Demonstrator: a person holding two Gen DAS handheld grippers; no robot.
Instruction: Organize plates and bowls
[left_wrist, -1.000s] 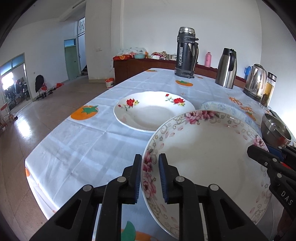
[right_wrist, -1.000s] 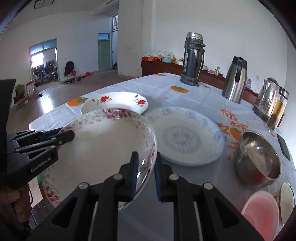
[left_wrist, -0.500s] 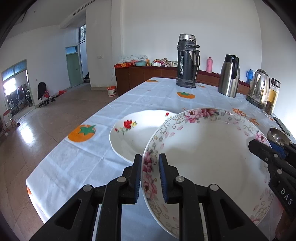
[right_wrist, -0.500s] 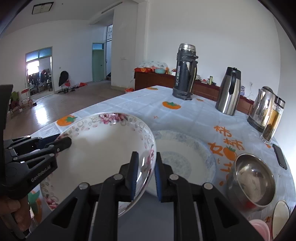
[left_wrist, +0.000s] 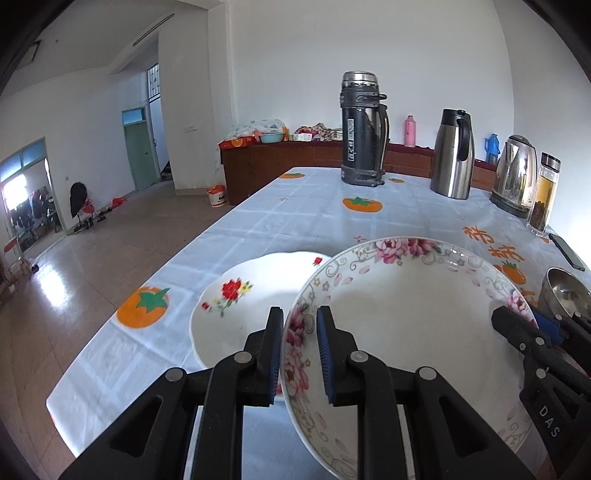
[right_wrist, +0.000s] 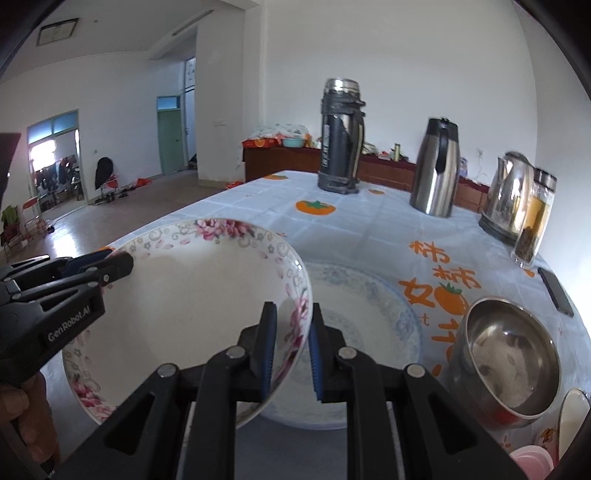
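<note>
A large white bowl with pink flowers on its rim (left_wrist: 406, 332) (right_wrist: 192, 306) hangs above the table, held from both sides. My left gripper (left_wrist: 298, 325) is shut on its left rim, and my right gripper (right_wrist: 290, 321) is shut on its right rim. Under and behind the bowl on the left lies a white plate with red roses (left_wrist: 251, 306). A blue-patterned plate (right_wrist: 369, 325) lies on the cloth to the right, partly hidden by the bowl.
A steel bowl (right_wrist: 506, 358) sits right of the blue plate, with a pink lid (right_wrist: 532, 461) and another dish's edge (right_wrist: 572, 417) near it. A black flask (left_wrist: 362, 129), steel jug (left_wrist: 452, 155), kettle (left_wrist: 515, 173), tea bottle (left_wrist: 545, 195) and phone (right_wrist: 556, 291) stand further back. The table's left edge drops to the floor.
Both grippers have lifted the flowered bowl and drawn it back from the plates. The rose plate and the blue plate now sit lower and more hidden behind it.
</note>
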